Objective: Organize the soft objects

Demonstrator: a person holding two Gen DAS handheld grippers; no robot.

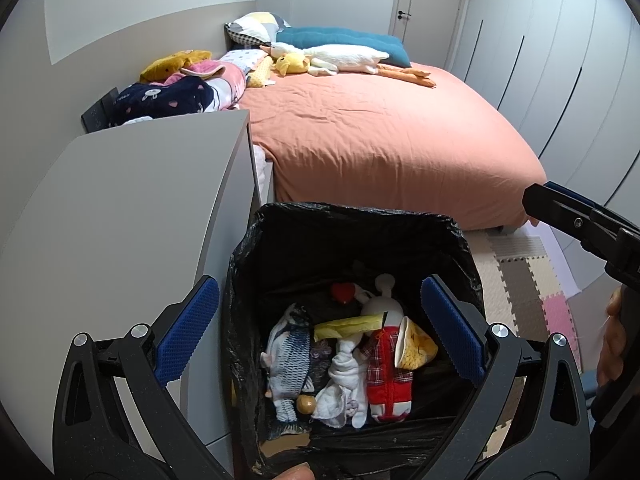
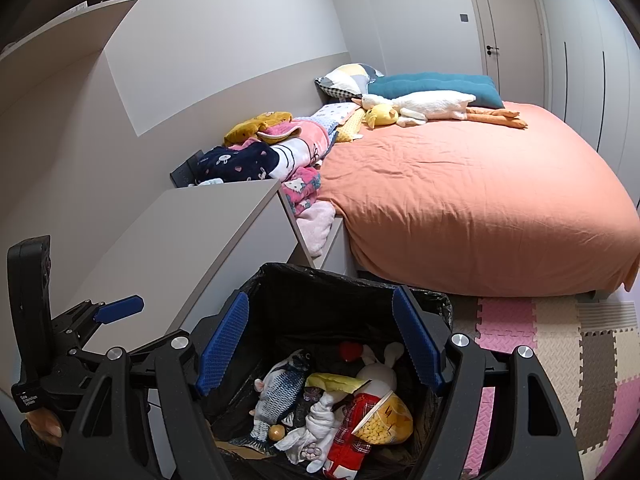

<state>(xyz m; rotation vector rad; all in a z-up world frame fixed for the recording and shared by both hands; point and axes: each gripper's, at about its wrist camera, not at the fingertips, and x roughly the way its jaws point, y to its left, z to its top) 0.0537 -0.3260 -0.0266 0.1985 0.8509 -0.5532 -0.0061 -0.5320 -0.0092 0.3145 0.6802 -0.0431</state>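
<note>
A bin lined with a black bag [image 1: 360, 216] stands on the floor by the bed and holds several soft toys. Among them are a blue fish plush [image 1: 290, 364], a white rabbit in red plaid [image 1: 384, 372], a yellow plush [image 1: 416, 346] and white socks [image 1: 344, 380]. My left gripper [image 1: 320, 328] hangs open over the bin with nothing between its blue pads. My right gripper [image 2: 320, 340] is also open and empty above the same bin [image 2: 344, 276]. On the bed lie a white goose plush [image 1: 344, 58] and a yellow duck plush [image 1: 294, 64].
A grey cabinet [image 1: 140, 200] stands just left of the bin. Folded blankets and clothes [image 1: 180, 94] are piled along the wall side of the orange bed [image 1: 380, 132]. A foam puzzle mat [image 2: 560, 344] covers the floor to the right. Wardrobe doors line the far right.
</note>
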